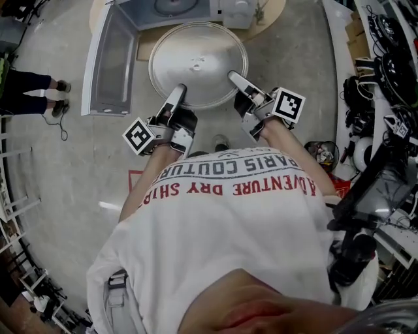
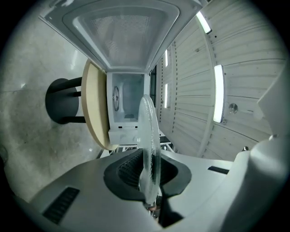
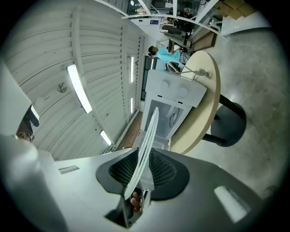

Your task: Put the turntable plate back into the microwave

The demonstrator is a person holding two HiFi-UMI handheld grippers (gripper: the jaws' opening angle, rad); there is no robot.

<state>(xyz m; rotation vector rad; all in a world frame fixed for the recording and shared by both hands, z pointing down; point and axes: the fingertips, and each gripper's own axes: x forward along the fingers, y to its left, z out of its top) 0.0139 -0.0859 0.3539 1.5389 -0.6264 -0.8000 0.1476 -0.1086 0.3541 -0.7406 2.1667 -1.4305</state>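
A round clear glass turntable plate [image 1: 198, 63] hangs level in the air in front of the open microwave [image 1: 176, 10]. My left gripper [image 1: 177, 91] is shut on the plate's near left rim, and my right gripper [image 1: 233, 78] is shut on its near right rim. In the left gripper view the plate [image 2: 149, 145] stands edge-on between the black pads, with the microwave's white cavity [image 2: 128, 103] straight ahead. In the right gripper view the plate's edge [image 3: 144, 147] runs between the pads toward the microwave [image 3: 174, 97].
The microwave stands on a round wooden table [image 1: 271, 16] with a black pedestal [image 2: 63, 100]. Its door [image 1: 111, 59] hangs open to the left. A person's legs [image 1: 29, 91] show at far left. Cluttered equipment [image 1: 385, 98] lines the right side.
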